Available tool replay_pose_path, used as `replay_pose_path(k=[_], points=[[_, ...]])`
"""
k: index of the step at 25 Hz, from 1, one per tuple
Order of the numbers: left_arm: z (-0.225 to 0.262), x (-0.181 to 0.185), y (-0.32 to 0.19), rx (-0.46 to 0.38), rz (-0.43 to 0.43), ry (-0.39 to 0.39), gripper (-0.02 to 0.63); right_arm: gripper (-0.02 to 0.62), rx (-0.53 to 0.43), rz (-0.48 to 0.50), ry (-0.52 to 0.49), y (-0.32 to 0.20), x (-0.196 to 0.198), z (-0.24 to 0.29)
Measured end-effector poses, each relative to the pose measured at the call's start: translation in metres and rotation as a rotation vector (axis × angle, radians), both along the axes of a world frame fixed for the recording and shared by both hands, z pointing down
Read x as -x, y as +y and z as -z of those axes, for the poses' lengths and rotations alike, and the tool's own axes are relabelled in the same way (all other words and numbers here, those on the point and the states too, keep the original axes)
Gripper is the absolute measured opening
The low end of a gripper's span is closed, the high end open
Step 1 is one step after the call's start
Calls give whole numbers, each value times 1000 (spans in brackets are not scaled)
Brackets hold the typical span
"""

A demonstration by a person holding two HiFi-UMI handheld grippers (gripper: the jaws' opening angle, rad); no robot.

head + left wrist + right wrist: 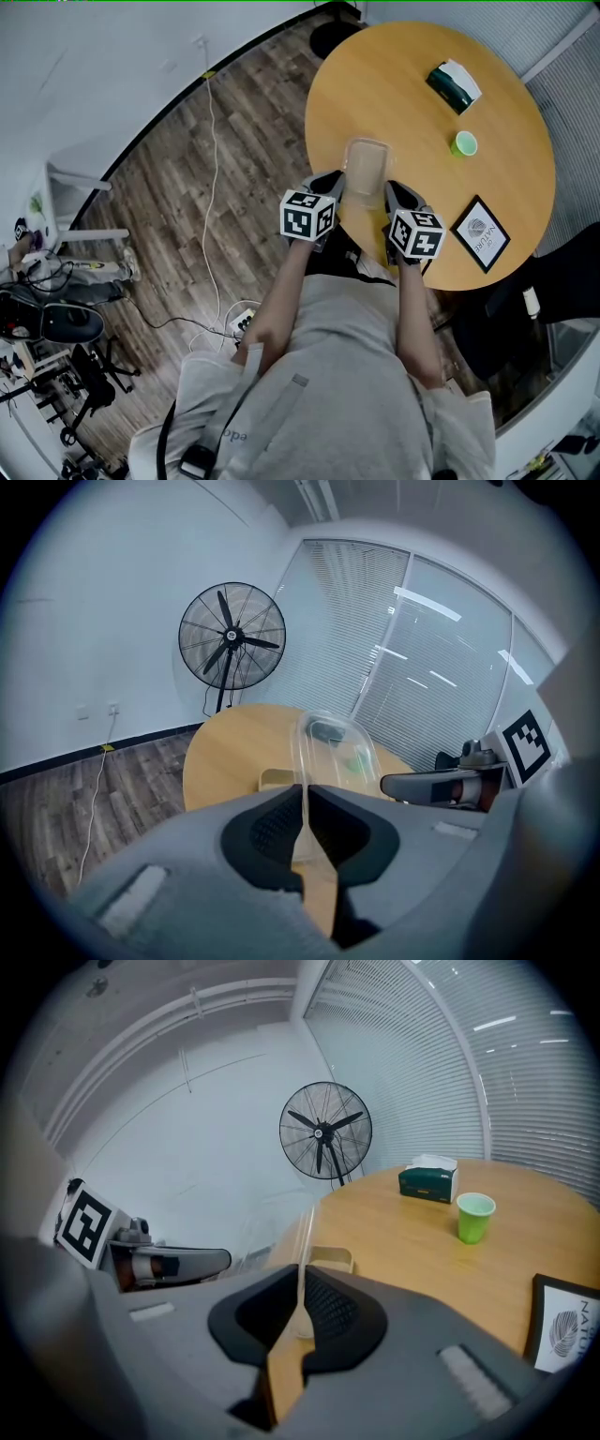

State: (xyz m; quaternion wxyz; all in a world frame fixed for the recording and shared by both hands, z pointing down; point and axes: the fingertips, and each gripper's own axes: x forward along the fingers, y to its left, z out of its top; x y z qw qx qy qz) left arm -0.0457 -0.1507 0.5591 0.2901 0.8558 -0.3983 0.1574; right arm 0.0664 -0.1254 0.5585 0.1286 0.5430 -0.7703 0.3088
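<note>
left hand-held gripper (306, 803): narrow, jaws pressed onto the thin rim of the clear lid (335, 747) — only that edge between the pads.
right hand-held gripper (301, 1283): narrow too, clamped on the opposite rim of the same clear lid.
clear lid: carried between the two hand-held grippers, reaching away from both sets of jaws over the near part of the round worktop (403, 94); in the head view, left hand-held gripper on its left side, right one on its right side.
beige tray (277, 779): on the worktop just beyond the jaws, under the clear lid; touching it or not, cannot tell.
green cup (475, 1215): upright, well apart from the right hand-held gripper, farther across the worktop.
tissue box (427, 1183): dark green, beyond the green cup.
framed card (481, 234): flat near the worktop's edge, just right of the right hand-held gripper.
fan (232, 642): on a stand on the floor — behind the worktop, by the wall.
</note>
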Motion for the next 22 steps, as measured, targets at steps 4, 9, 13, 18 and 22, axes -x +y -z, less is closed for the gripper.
replay_pose_path(k=[4, 9, 13, 18, 22], points=[[3, -1, 2, -12, -10, -4, 25, 21, -9, -2, 3, 2, -1, 2], [6, -3, 2, -26, -17, -15, 25, 21, -16, 0, 5, 2, -2, 4], [9, 0, 0, -25, -18, -15, 25, 21, -16, 4, 8, 1, 1, 7], [9, -1, -2, -22, -19, -16, 25, 21, -15, 6, 13, -1, 0, 6], [8, -2, -2, -19, -22, -18, 25, 21, -11, 4, 12, -1, -1, 6]])
